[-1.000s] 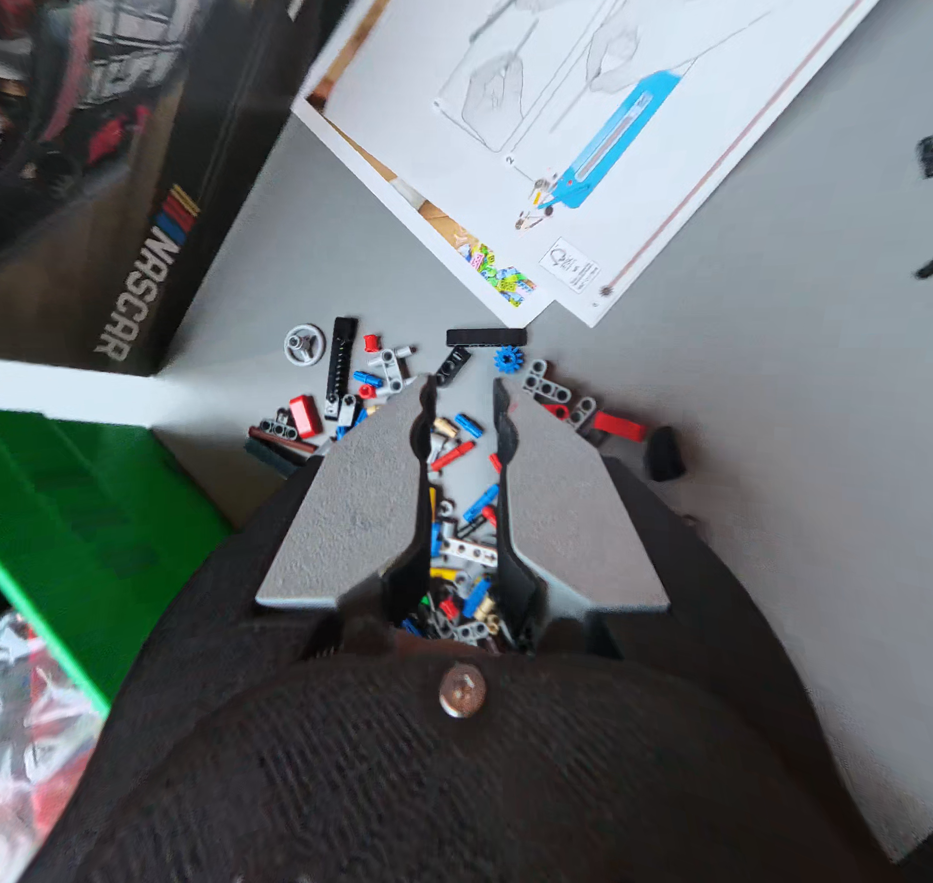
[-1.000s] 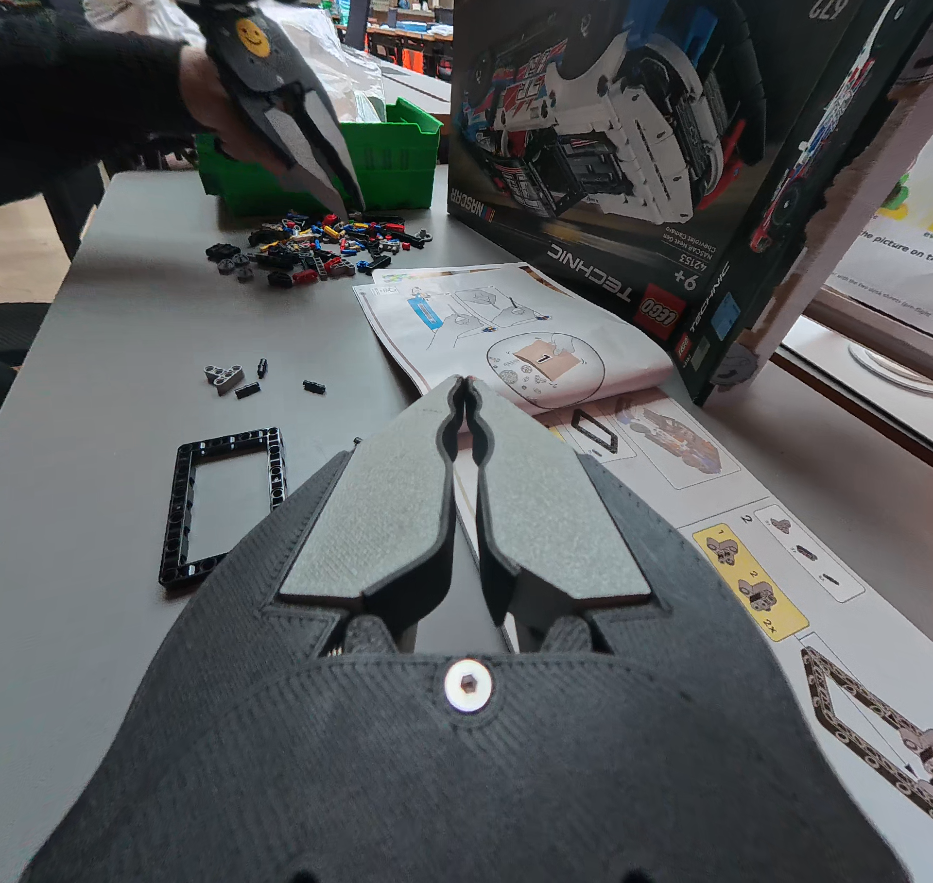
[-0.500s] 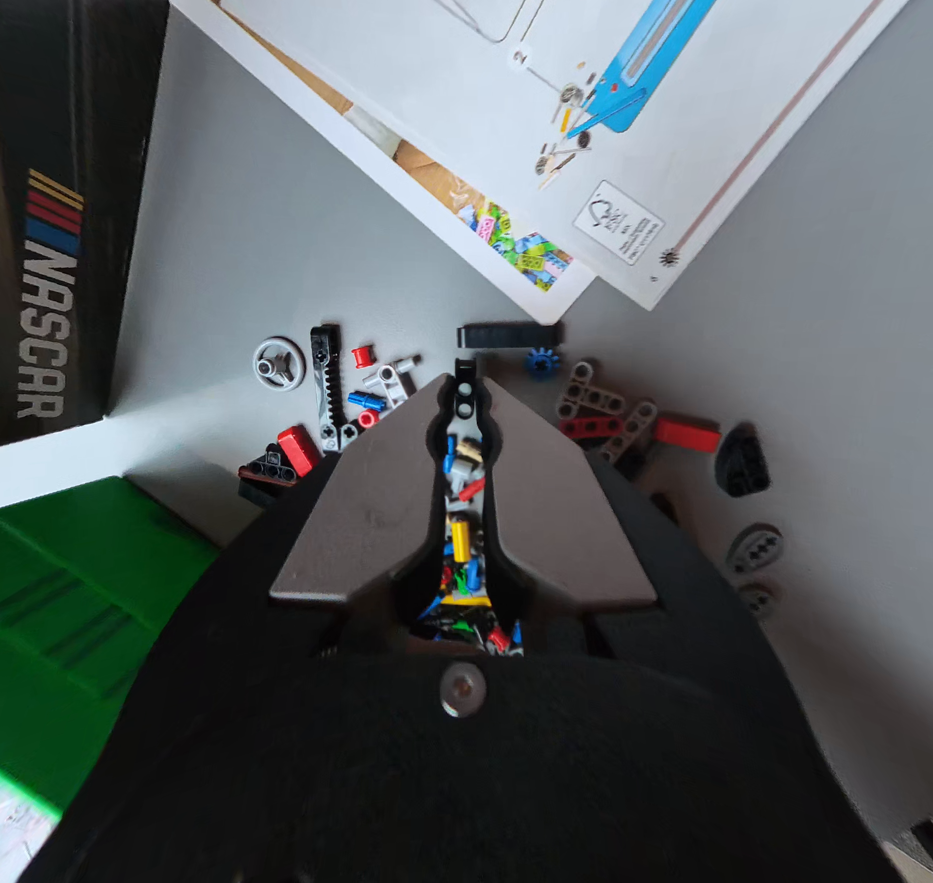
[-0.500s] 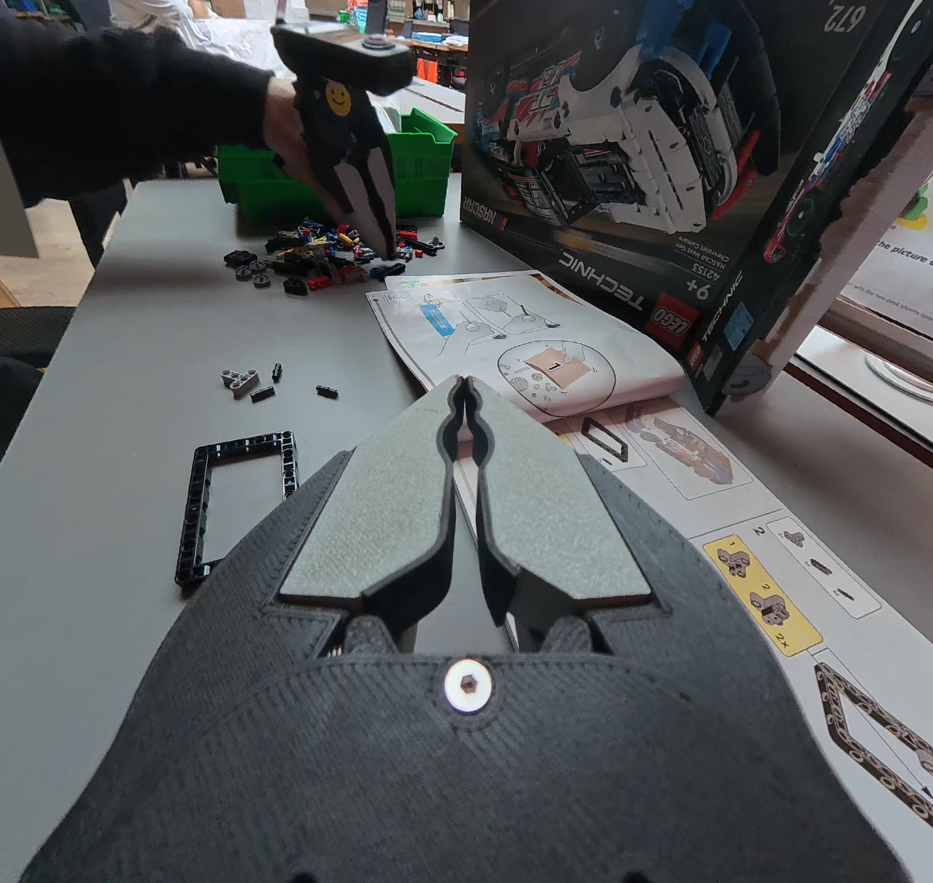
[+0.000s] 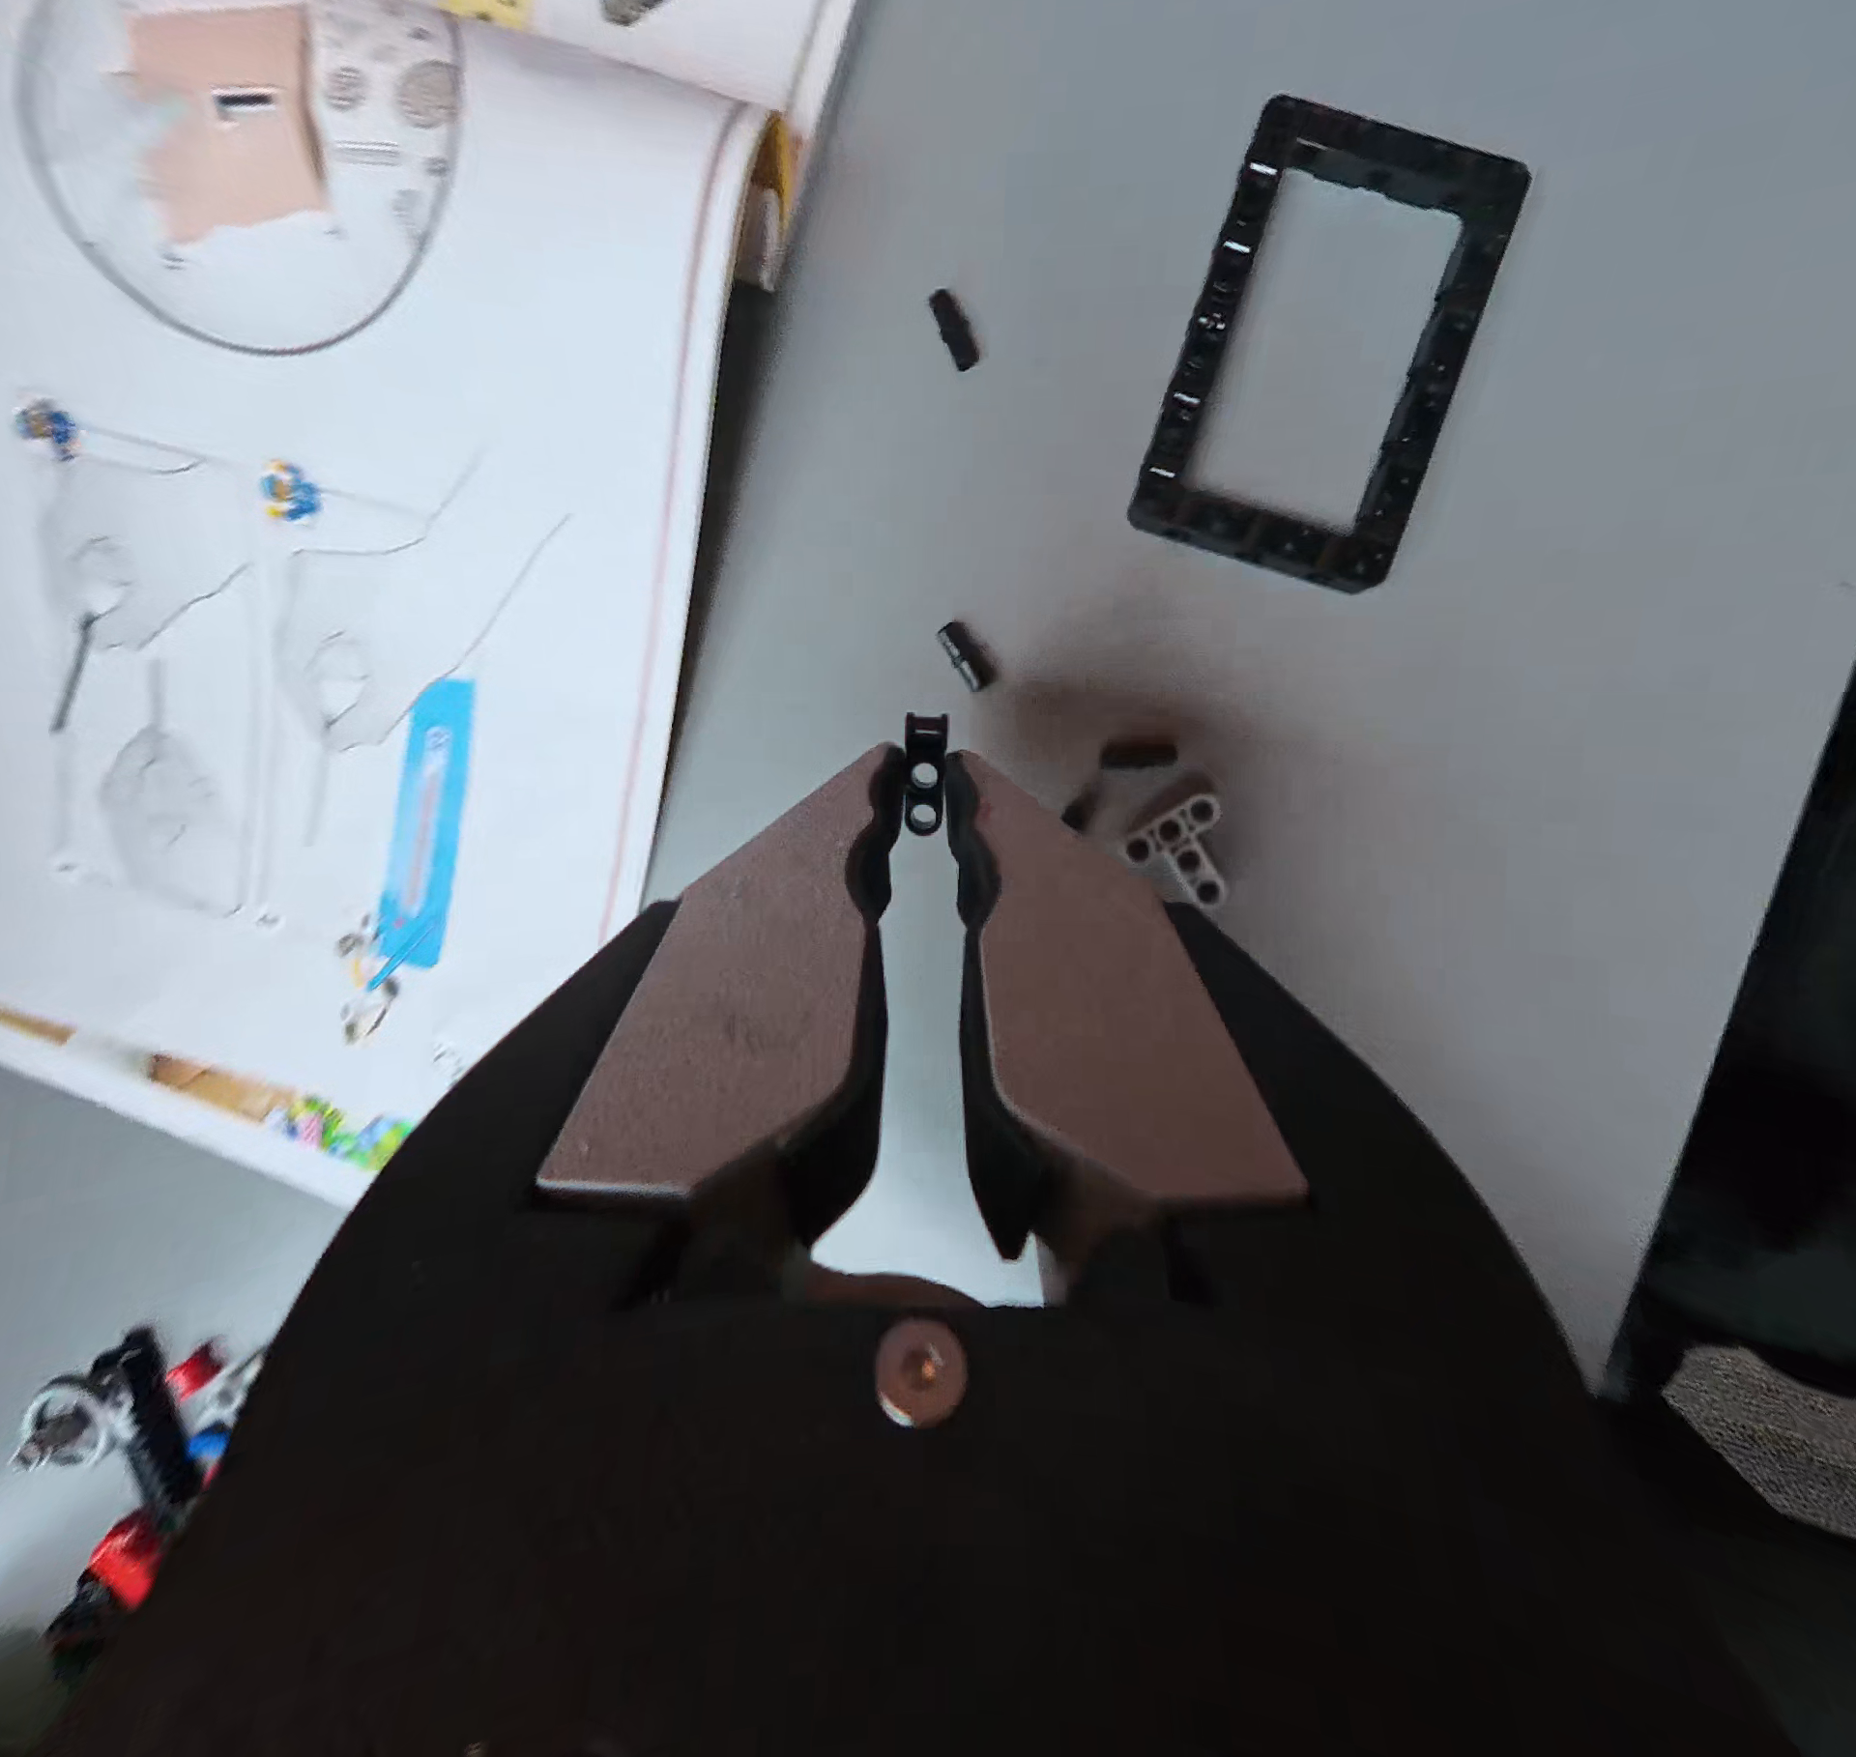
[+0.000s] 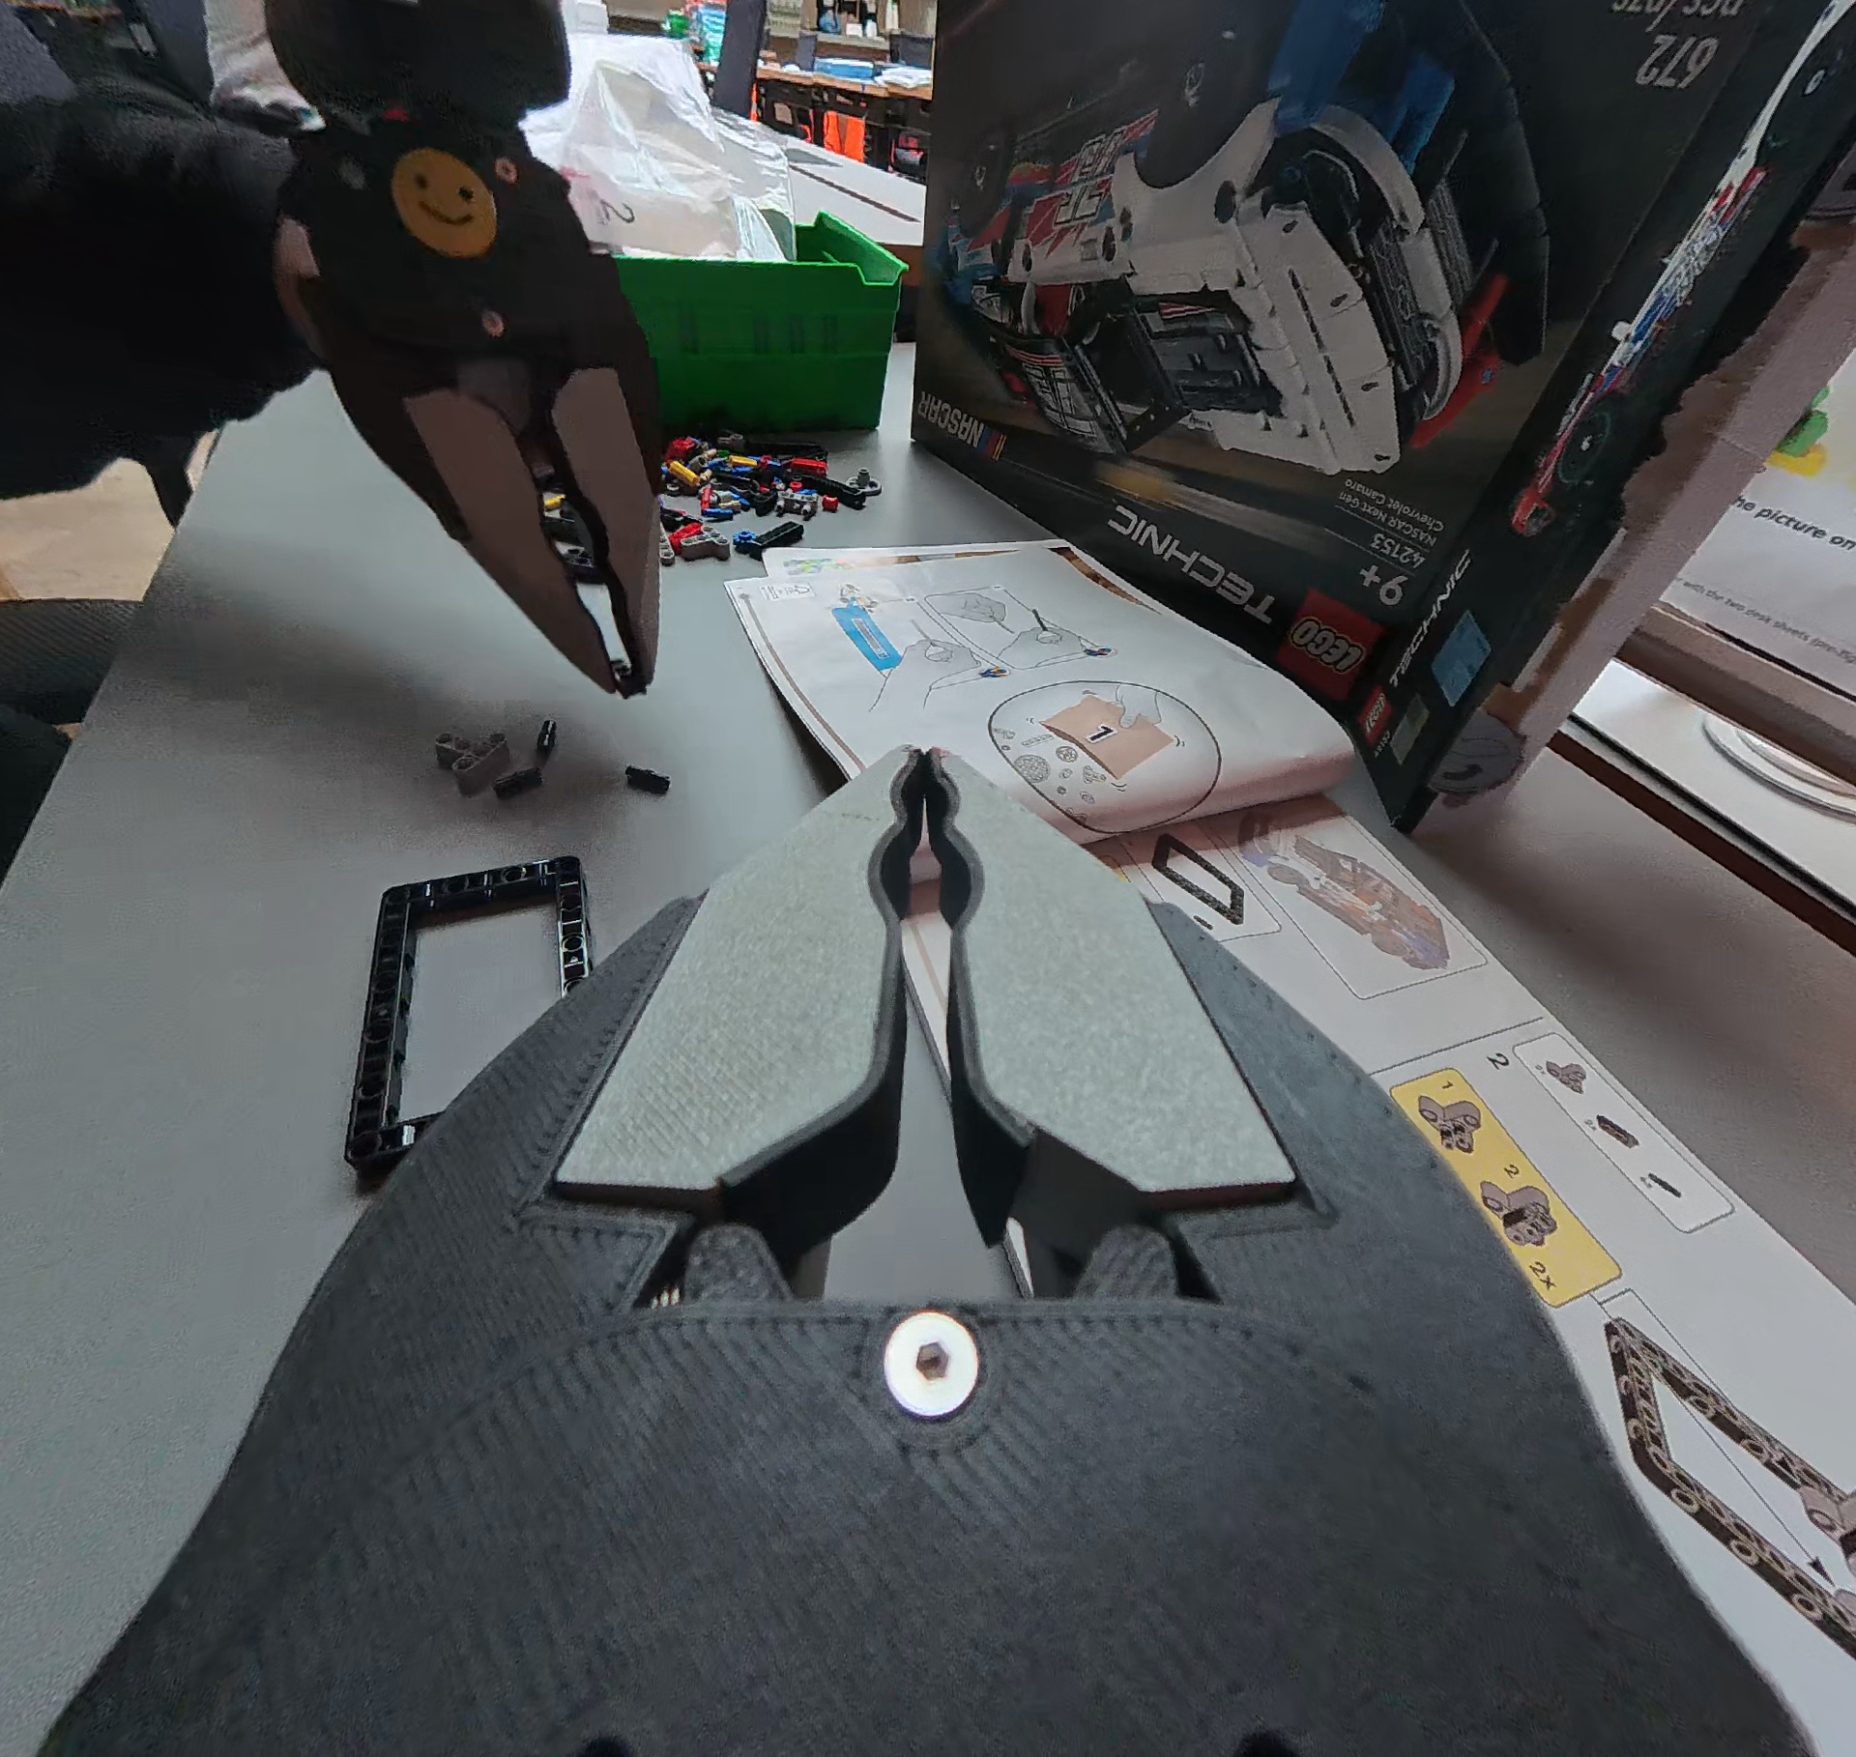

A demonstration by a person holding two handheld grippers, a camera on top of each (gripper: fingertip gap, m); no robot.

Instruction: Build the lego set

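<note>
My left gripper [image 5: 924,777] is shut on a small black connector piece [image 5: 925,773] and holds it above the grey table, over a small group of set-aside parts: a light grey T-shaped piece [image 5: 1177,835] and short black pins [image 5: 953,328]. A black rectangular frame [image 5: 1326,343] lies just beyond them. In the right wrist view the left gripper [image 6: 625,677] hangs tips-down above those parts [image 6: 482,757], with the frame [image 6: 467,996] nearer. My right gripper [image 6: 922,767] is shut and empty, hovering over the instruction booklet [image 6: 1014,695].
The pile of loose coloured pieces [image 6: 748,494] lies at the far side, in front of a green bin [image 6: 763,333]. The set's box [image 6: 1306,253] stands on the right. The open booklet [image 5: 331,524] covers the table's middle. A person's dark sleeve [image 6: 121,273] reaches in from the left. The tips of one gripper are about 20 cm away from the tips of the other.
My left gripper closed on the black connector in the pile, lifted it and carried it across to the set-aside parts beside the frame. My right gripper has stayed still.
</note>
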